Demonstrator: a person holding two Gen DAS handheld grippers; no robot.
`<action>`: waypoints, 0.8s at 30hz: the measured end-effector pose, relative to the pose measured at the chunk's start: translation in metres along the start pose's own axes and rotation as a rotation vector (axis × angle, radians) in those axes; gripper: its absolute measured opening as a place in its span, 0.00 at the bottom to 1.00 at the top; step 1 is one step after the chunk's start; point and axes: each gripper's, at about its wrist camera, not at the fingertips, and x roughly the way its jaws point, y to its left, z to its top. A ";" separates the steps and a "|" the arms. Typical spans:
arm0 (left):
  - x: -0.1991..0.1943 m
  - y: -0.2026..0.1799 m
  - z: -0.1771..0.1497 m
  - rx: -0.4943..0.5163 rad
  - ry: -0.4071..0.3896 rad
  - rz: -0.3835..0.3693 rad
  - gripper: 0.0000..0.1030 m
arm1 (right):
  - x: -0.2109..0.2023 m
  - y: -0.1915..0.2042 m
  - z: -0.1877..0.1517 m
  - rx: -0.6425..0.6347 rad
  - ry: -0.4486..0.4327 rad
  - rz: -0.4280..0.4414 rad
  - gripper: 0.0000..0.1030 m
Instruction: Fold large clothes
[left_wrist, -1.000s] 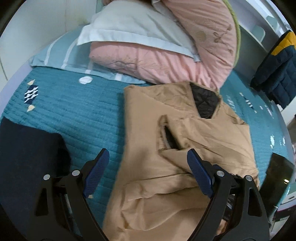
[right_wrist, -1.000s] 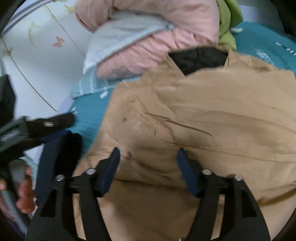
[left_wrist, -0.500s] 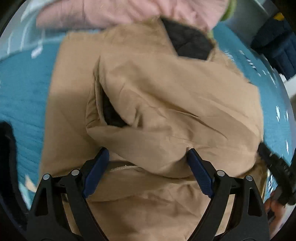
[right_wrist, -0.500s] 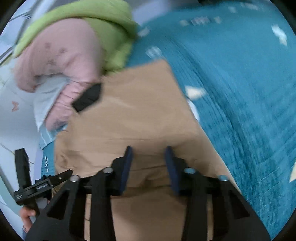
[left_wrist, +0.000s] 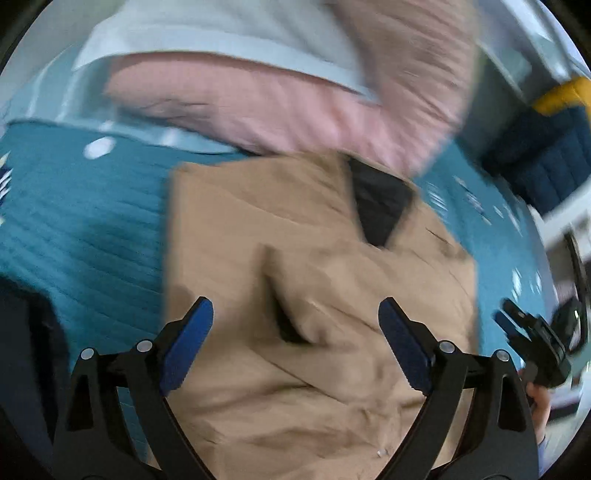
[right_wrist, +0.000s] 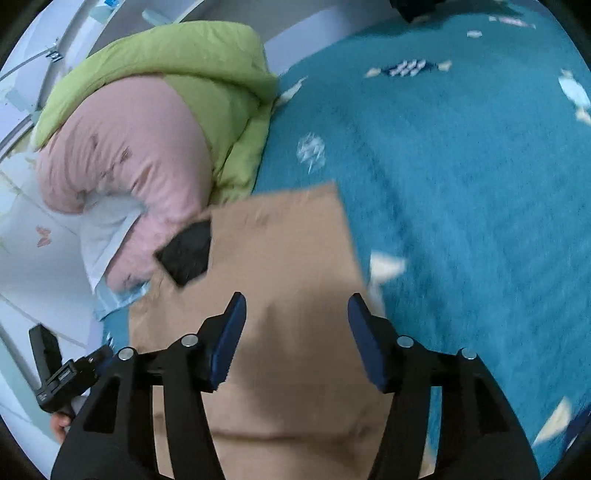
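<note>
A tan jacket (left_wrist: 317, 332) with a black lining showing at the collar (left_wrist: 380, 206) lies on the teal bedspread (right_wrist: 461, 184), its top edge just beside a pile of pink bedding (left_wrist: 280, 99) and a green quilt (right_wrist: 207, 92). Its right side now looks folded inward to a straight edge, so the step in hand seems to be narrowing the body before folding it lengthwise. The left gripper (left_wrist: 295, 339) hovers over the jacket's middle with jaws spread wide, nothing between the pads. The right gripper (right_wrist: 295, 332) is opening above the folded edge, the fabric lying free beneath it. A second ago it was over the jacket's centre and then pinched nearly shut; it has since swung out to the right border and let go. Next, likely, comes gripping the hem or the left side, which calls for a firm pinch through thick padded layers.
</note>
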 end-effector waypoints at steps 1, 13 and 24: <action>0.003 0.008 0.009 -0.020 0.001 0.033 0.89 | 0.009 -0.002 0.012 0.005 0.019 -0.015 0.58; 0.063 0.054 0.058 -0.095 0.086 0.180 0.89 | 0.091 -0.023 0.056 0.121 0.139 -0.010 0.59; 0.100 0.050 0.065 -0.072 0.124 0.209 0.52 | 0.114 -0.019 0.064 0.005 0.225 -0.034 0.29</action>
